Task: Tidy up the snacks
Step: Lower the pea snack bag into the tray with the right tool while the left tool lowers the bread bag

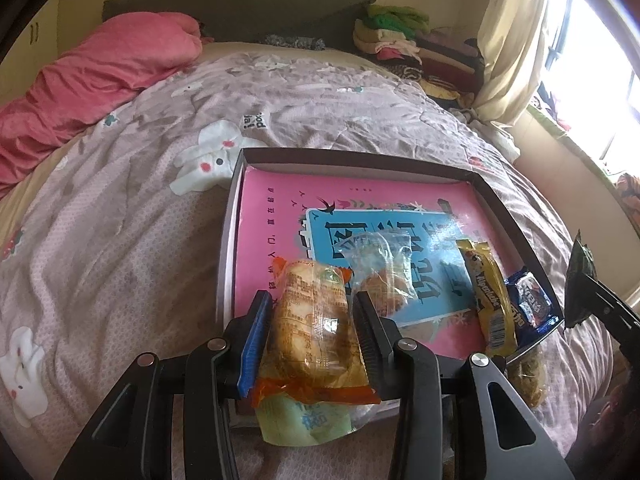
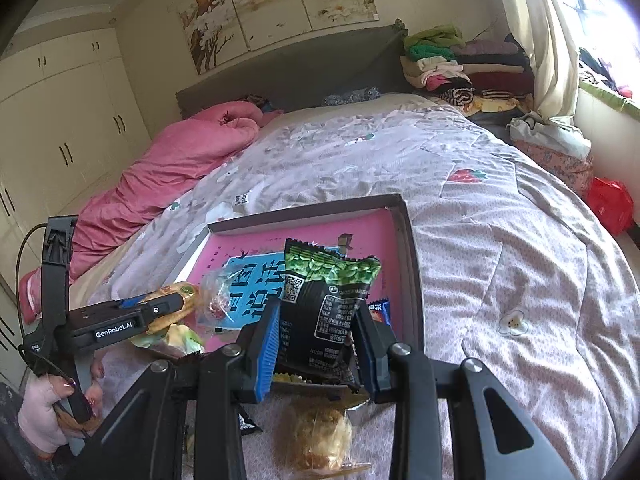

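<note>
Orange-sealed cracker pack (image 1: 312,320) between left hand-held gripper (image 1: 310,320) pads

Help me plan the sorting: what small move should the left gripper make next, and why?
Probably lower the left gripper a little further over the tray and let go: it already grips the orange-sealed cake packet above the tray's near edge, beside snacks already lying inside.

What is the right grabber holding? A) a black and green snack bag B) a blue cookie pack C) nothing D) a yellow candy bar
A: the right gripper is clamped on the black and green snack bag, held up over the tray.
</note>
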Demonstrator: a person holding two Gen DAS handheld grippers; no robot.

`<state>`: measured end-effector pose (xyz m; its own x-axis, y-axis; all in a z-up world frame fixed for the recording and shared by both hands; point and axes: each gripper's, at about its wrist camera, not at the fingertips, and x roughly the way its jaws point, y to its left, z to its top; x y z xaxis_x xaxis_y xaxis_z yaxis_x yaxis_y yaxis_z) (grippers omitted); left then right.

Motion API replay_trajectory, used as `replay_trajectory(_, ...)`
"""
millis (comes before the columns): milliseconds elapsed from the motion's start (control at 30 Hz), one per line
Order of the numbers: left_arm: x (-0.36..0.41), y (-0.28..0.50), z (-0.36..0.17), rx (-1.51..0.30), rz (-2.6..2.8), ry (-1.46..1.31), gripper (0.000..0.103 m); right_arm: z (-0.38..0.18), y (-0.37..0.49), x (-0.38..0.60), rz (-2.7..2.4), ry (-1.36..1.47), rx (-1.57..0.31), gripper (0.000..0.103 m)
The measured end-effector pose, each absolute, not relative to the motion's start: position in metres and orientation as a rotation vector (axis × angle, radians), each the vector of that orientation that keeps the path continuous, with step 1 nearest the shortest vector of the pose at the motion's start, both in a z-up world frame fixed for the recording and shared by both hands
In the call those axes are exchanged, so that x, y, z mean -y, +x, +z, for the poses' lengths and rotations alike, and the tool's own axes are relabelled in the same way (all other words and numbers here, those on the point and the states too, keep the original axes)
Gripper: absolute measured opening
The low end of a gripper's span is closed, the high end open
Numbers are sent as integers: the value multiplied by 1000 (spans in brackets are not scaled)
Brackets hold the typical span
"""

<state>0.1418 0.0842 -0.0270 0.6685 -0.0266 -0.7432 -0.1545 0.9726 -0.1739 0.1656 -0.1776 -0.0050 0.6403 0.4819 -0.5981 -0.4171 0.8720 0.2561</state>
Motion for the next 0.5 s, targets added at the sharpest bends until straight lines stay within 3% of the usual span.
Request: replay_trajectory(500, -84, 141, -37, -865, 50, -233, 43, -16, 190, 152, 466, 74, -755, 35)
